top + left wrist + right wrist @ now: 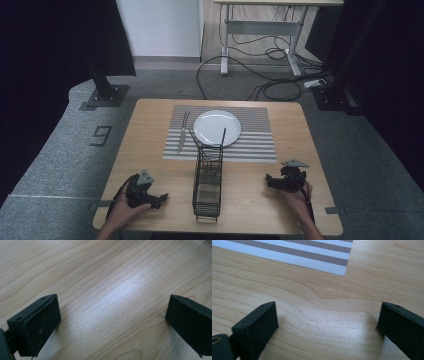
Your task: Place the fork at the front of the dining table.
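Wooden worktop (150,150), light grain, rounded corners. Nearest edge: left tool (159,200), held in a hand (120,214) at the near left, resting low on the wood, jaws spread wide apart with bare wood between them in the left gripper view. Right tool (269,181), held in a hand (299,197) at the near right, jaws likewise wide apart over bare wood, nothing between them; the right gripper view shows a corner of the striped placemat (312,252) just ahead. Centre, between the two tools and apart from both: black wire caddy (207,182), upright, tall and narrow, with one dark utensil (223,137) standing in its far end. Beyond it: striped placemat, lying flat; on it a white plate (217,127), round, and left of the plate a knife and fork (183,131) lying side by side.
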Available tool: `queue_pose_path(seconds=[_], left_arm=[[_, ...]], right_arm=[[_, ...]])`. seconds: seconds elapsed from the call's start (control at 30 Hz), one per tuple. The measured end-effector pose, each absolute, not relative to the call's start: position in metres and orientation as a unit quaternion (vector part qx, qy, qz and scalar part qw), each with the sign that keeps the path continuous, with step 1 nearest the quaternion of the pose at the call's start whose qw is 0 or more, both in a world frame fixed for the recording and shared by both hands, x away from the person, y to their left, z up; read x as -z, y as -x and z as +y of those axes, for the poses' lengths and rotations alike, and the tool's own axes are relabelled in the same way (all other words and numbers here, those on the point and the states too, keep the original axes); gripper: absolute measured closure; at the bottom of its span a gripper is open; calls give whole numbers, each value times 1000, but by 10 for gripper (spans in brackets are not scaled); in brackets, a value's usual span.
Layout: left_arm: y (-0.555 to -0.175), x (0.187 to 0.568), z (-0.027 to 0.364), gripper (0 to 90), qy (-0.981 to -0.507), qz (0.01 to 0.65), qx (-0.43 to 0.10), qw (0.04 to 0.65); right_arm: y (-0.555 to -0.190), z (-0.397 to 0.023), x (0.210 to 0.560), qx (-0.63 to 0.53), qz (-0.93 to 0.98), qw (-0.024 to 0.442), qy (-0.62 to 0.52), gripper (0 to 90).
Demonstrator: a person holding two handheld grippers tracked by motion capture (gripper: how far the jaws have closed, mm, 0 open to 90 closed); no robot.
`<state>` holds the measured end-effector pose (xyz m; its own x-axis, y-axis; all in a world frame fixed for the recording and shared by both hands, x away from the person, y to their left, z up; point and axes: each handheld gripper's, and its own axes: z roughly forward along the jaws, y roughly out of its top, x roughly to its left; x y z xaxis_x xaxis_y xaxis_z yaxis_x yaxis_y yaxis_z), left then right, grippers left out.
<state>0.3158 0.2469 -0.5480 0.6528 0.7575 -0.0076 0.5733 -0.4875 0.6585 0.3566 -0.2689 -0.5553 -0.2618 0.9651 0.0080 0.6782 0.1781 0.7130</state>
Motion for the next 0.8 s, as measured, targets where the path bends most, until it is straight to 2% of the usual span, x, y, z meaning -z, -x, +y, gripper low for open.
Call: queue_pose_path(seconds=[0.07, 0.2, 0.4, 0.8], left_arm=[[-316, 548, 247, 0, -850, 391, -143, 321], [-316, 548, 247, 0, -850, 391, -143, 322], [-316, 548, 247, 0, -850, 391, -143, 321], [-316, 548, 247, 0, -850, 391, -143, 322]], right_arm=[[-355, -268, 554, -308, 729, 234, -564, 73], [-352, -264, 548, -320, 729, 233, -558, 103], [-342, -250, 524, -361, 724, 252, -531, 174], [-341, -219, 483, -428, 732, 236, -475, 229]])
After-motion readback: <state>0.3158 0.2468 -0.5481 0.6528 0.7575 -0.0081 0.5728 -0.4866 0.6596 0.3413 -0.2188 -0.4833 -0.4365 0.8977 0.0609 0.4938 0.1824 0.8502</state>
